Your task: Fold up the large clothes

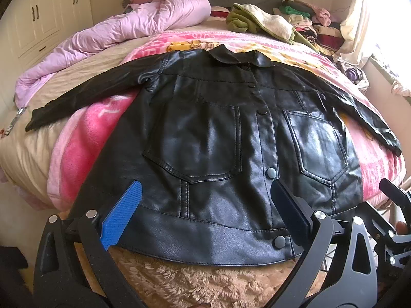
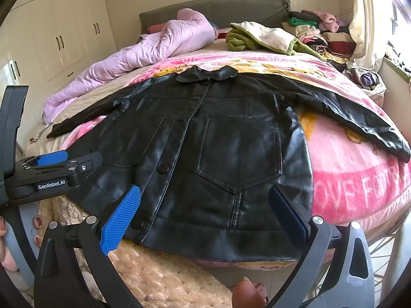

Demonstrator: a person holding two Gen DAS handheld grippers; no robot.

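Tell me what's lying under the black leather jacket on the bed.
The black leather jacket lies spread flat on a pink patterned fleece blanket; its hem overhangs a tan fluffy blanket at the bed's near edge. Whatever sits directly beneath the jacket's body is covered and cannot be seen.

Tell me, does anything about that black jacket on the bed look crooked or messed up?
Mostly no. The black jacket lies flat, buttoned, sleeves spread out on the pink blanket. Only its collar looks rumpled, one side bunched up. Both grippers, left and right, hang open near the hem, touching nothing.
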